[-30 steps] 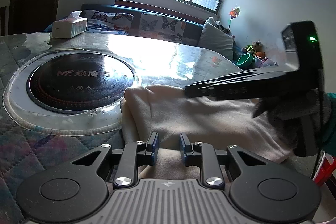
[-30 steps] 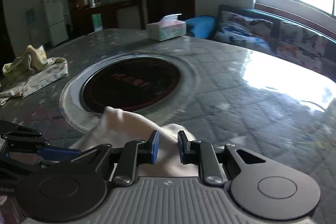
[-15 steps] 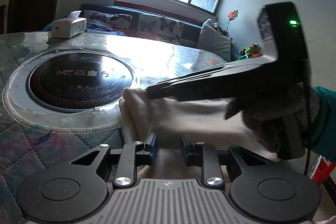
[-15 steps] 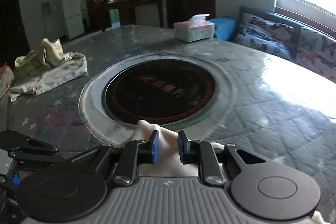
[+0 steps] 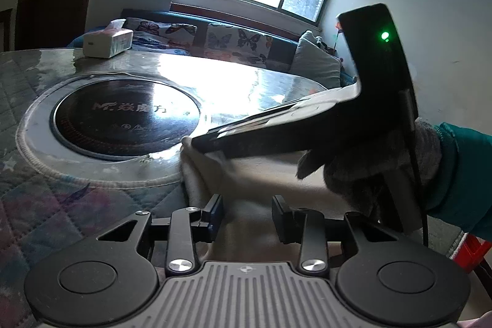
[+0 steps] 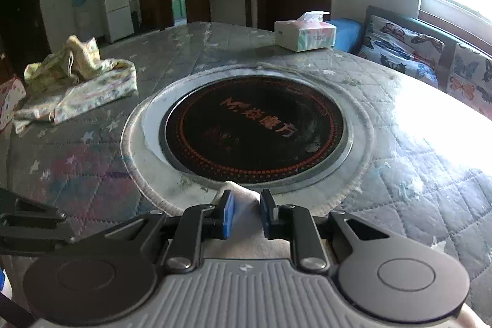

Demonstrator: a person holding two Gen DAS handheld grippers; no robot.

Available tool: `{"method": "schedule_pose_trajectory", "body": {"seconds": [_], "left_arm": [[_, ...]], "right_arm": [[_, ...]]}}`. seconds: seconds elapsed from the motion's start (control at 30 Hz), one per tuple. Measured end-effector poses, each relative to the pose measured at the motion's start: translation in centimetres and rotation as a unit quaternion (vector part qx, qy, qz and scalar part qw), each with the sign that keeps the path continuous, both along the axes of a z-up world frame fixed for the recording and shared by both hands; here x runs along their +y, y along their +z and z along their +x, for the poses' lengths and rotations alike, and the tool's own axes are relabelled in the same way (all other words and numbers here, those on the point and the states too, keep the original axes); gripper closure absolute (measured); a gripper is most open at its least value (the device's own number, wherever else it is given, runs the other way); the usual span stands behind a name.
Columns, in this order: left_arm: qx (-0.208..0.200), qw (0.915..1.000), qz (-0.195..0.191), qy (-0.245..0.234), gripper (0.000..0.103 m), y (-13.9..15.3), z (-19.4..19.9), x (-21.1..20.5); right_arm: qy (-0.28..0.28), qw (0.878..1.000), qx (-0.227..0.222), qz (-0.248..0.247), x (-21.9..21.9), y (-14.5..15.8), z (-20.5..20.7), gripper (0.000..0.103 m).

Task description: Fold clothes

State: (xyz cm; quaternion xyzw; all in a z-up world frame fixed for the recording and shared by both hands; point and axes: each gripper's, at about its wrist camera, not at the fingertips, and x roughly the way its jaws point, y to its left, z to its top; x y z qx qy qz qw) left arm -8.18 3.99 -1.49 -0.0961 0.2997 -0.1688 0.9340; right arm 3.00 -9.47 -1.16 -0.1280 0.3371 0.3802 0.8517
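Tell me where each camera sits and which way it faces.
Left wrist: on the left gripper, facing the window and sofa; shows its jaws apart over the cream garment, plus the right gripper and gloved hand.
Right wrist: on the right gripper, facing the door and cabinets; jaws pinch a garment corner.
Shared: round cooktop, tissue box, garment.

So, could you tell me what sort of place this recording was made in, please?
Most likely a home's living and dining room: a round dining table with a built-in hotpot cooktop, a sofa with butterfly cushions under the window, and a white fridge further back.
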Motion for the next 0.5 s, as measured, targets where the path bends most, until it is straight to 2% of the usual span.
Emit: {"method": "schedule_pose_trajectory", "body": {"seconds": [0.4, 0.5], "left_arm": [[0.007, 0.9993, 0.009, 0.036, 0.057, 0.6, -1.2, 1.3], [0.01, 0.9989, 0.012, 0.045, 0.052, 0.8, -1.2, 1.4]], "right_arm": [[-0.001, 0.999, -0.032, 0.001, -2.9, 2.7, -3.8, 0.085], [0.003, 0.999, -0.036, -0.002, -3.7, 2.9, -5.2, 0.084]]}}
